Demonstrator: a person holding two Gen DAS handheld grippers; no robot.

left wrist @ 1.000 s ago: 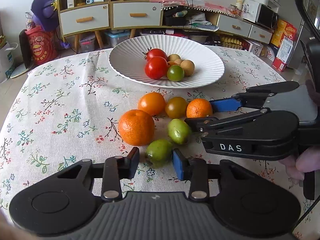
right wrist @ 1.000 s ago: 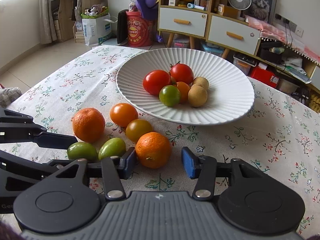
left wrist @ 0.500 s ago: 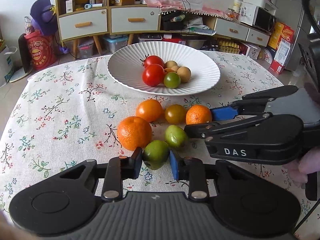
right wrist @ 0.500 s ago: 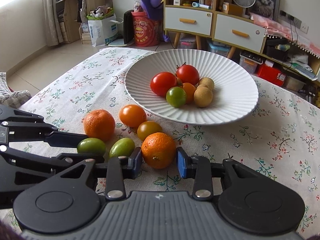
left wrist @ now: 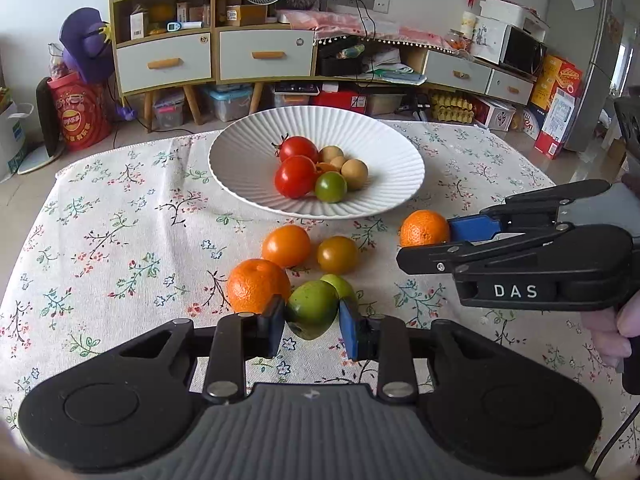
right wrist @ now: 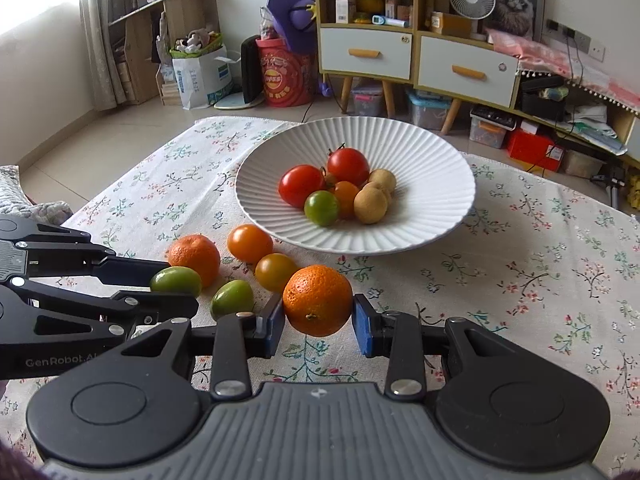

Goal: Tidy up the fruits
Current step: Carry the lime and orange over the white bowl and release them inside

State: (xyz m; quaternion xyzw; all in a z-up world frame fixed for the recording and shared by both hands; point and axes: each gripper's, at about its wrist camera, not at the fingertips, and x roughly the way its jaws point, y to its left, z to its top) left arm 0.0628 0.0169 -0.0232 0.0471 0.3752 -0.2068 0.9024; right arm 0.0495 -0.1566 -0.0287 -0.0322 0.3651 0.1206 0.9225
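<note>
My left gripper (left wrist: 312, 326) is shut on a green fruit (left wrist: 312, 309) and holds it just above the cloth. My right gripper (right wrist: 318, 325) is shut on a mandarin (right wrist: 318, 300), also seen in the left wrist view (left wrist: 424, 227), lifted off the table. A white ribbed plate (left wrist: 380, 148) holds two red tomatoes (left wrist: 295, 176), a green tomato (left wrist: 330, 187) and small tan fruits (left wrist: 354, 173). On the cloth lie a large mandarin (left wrist: 256, 285), an orange tomato (left wrist: 286, 245), a yellowish tomato (left wrist: 337, 254) and a second green fruit (right wrist: 232, 298).
The table has a floral cloth (left wrist: 120, 240). Behind it stand a cabinet with drawers (left wrist: 212, 56), a red bucket (left wrist: 80, 112) and boxes on the floor. The right gripper's body (left wrist: 520, 264) crosses the right side of the left wrist view.
Both grippers closed on their fruits and lifted them: the left on the green fruit, the right on the mandarin. Both views rose and pulled back slightly.
</note>
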